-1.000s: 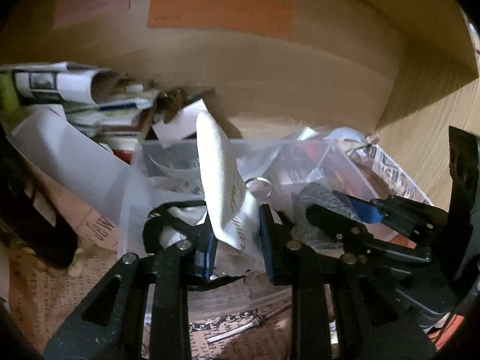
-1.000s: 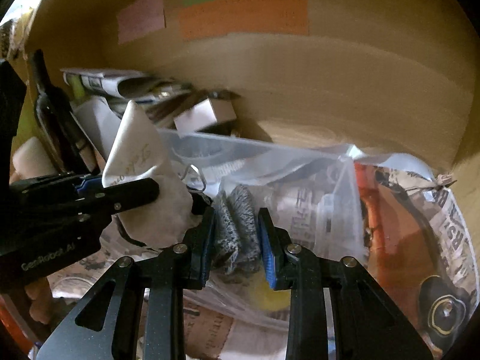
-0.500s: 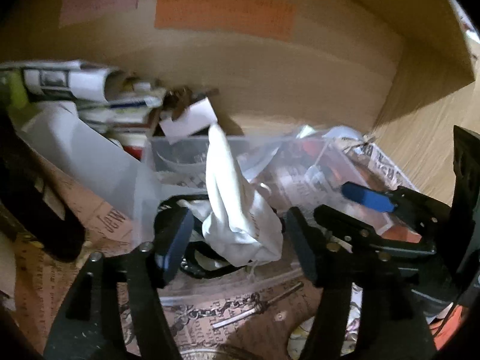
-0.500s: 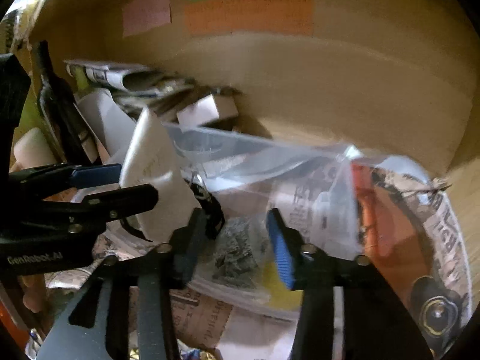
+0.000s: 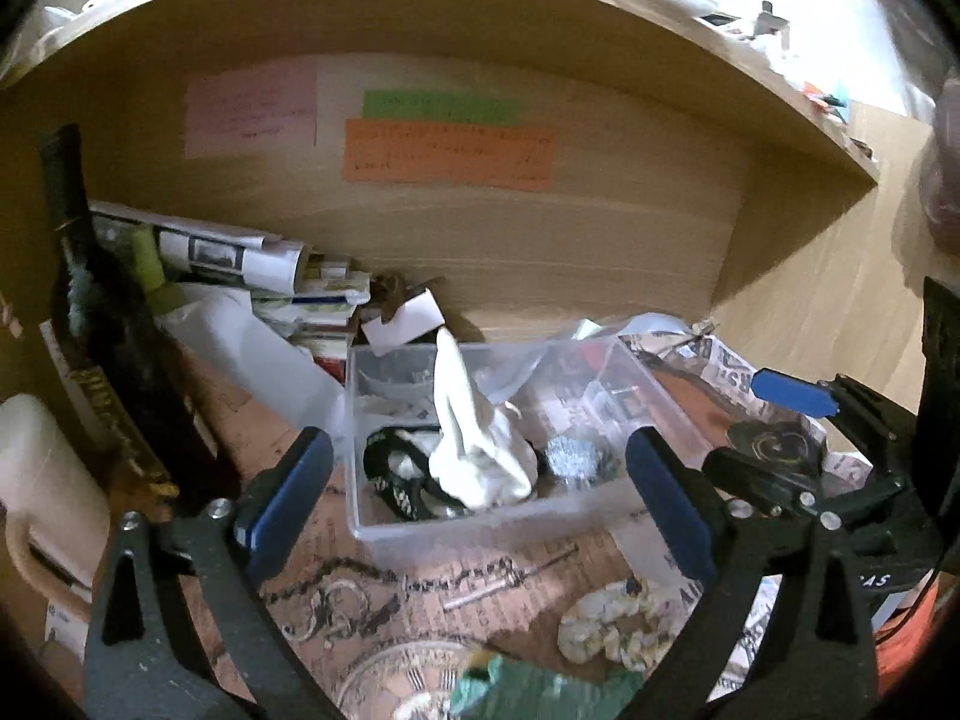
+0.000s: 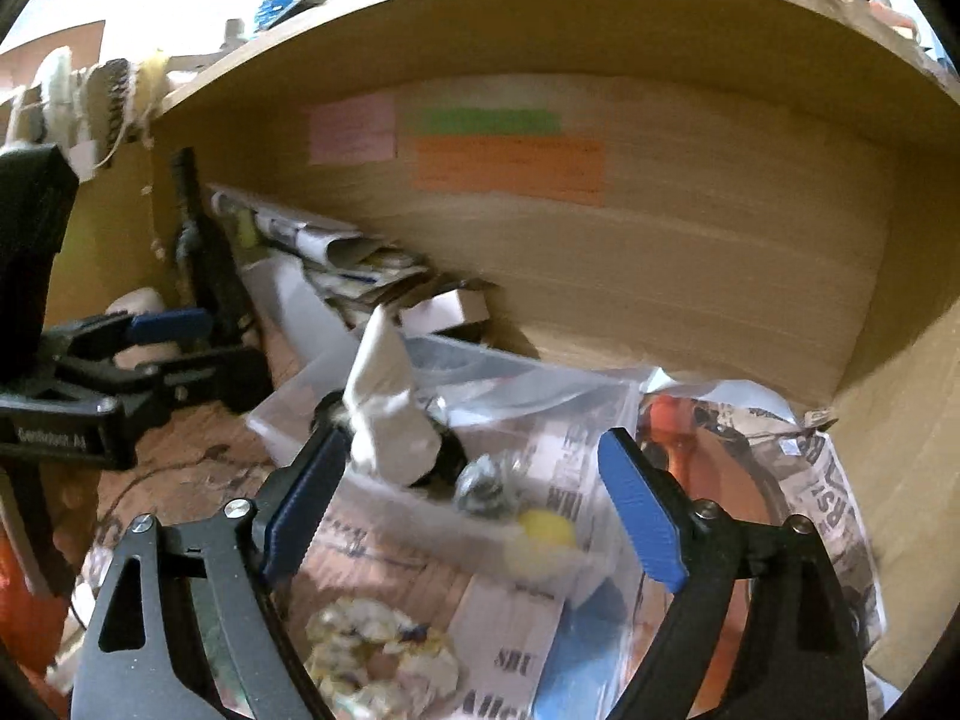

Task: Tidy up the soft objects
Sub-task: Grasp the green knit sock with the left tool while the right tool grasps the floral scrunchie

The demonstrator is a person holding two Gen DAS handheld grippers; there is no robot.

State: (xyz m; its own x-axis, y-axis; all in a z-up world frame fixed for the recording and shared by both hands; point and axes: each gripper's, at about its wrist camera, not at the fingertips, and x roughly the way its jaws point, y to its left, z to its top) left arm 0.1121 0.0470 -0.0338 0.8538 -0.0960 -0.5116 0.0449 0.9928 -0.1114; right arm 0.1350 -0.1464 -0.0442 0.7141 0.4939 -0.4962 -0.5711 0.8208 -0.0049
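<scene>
A clear plastic bin [image 5: 480,525] stands on the shelf; it also shows in the right wrist view [image 6: 384,492]. In it lie a white cloth pouch [image 5: 474,450], standing up in a peak, a black strap [image 5: 390,480] and a grey knitted piece [image 5: 570,456]. The pouch [image 6: 390,414] and grey piece [image 6: 486,483] show in the right wrist view too. My left gripper [image 5: 480,492] is open and empty, just in front of the bin. My right gripper [image 6: 474,516] is open and empty, back from the bin.
A dark bottle [image 5: 108,324] and rolled newspapers [image 5: 228,252] stand at left. A chain [image 5: 372,588], a crumpled floral ball [image 5: 618,624] and a green item [image 5: 534,690] lie in front. Newspaper-wrapped things [image 6: 798,480] and a yellow ball [image 6: 543,531] sit right. Coloured notes [image 5: 450,150] hang on the back wall.
Both grippers opened and let go: the left released the white pouch, the right the grey knitted piece, both now lying in the bin. Both grippers pulled back from the bin.
</scene>
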